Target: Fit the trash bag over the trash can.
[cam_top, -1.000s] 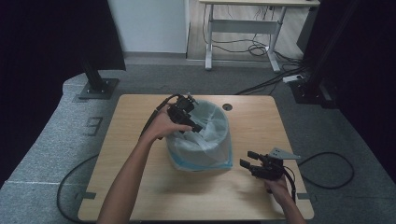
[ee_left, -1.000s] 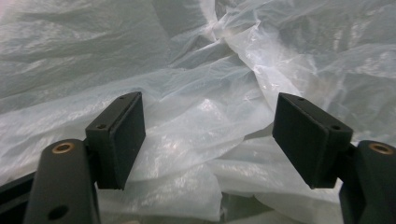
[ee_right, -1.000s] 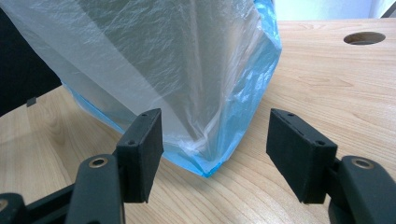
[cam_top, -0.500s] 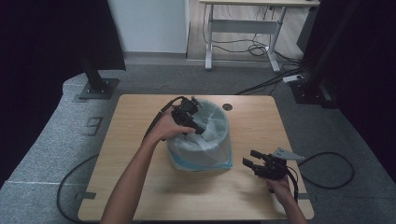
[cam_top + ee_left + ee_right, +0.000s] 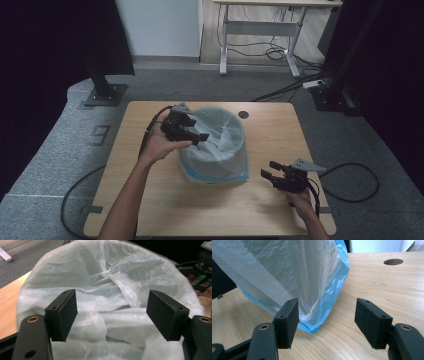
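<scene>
Working the translucent white plastic liner point(image 5: 216, 142) over its blue-based bin point(image 5: 212, 175), we are holding the left gripper point(image 5: 192, 131) at the rim with jaws apart and nothing between them; the film is lying just ahead of its pads. We are resting the right gripper point(image 5: 270, 177) beside the base, likewise spread. Next, we judge, comes pinching the rim. We are reading no labels.

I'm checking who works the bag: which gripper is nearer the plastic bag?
Left. The left gripper hovers over the plastic bag at its rim; the right gripper sits beside its lower corner, apart.
</scene>
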`<state>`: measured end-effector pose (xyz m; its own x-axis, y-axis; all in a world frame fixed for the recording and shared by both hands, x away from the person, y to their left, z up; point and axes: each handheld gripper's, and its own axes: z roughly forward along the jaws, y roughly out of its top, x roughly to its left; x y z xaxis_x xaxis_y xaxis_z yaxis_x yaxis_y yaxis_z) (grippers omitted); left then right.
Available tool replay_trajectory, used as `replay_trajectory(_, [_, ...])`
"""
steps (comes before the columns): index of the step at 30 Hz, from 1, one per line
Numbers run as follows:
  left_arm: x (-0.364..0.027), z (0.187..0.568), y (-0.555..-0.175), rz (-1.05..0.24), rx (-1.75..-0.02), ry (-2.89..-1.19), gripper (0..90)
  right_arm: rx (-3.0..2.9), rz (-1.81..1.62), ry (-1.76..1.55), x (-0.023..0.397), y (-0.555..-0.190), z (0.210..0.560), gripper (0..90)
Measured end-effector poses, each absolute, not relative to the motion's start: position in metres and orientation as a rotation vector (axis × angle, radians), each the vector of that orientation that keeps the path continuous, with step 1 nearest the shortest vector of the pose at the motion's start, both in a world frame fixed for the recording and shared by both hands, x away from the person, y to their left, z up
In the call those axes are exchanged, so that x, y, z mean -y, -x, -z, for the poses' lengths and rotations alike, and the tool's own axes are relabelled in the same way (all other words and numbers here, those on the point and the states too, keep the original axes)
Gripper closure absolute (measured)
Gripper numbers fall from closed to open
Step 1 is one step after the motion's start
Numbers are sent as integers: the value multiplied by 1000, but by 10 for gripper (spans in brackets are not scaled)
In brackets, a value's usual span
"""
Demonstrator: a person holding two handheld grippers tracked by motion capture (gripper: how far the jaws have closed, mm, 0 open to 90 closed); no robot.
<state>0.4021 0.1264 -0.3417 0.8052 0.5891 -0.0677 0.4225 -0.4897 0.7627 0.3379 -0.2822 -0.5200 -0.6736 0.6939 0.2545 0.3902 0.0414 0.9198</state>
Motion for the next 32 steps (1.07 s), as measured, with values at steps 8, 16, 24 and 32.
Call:
replay_trajectory(8, [-165,346,-364,-307,-762,-2097,242,-2078,-1654,-1097,280,-338,522,349])
replay_trajectory(16, [-204,367,-336,-322,-825,-2034,240,-2080,-1646,-1103,281,-338,522,348])
replay_trajectory(24, [-222,386,-327,-330,-865,-2038,240,-2079,-1636,-1114,281,-339,524,347])
replay_trajectory(32, [-226,393,-328,-327,-885,-2032,236,-2069,-1621,-1110,284,-336,522,339])
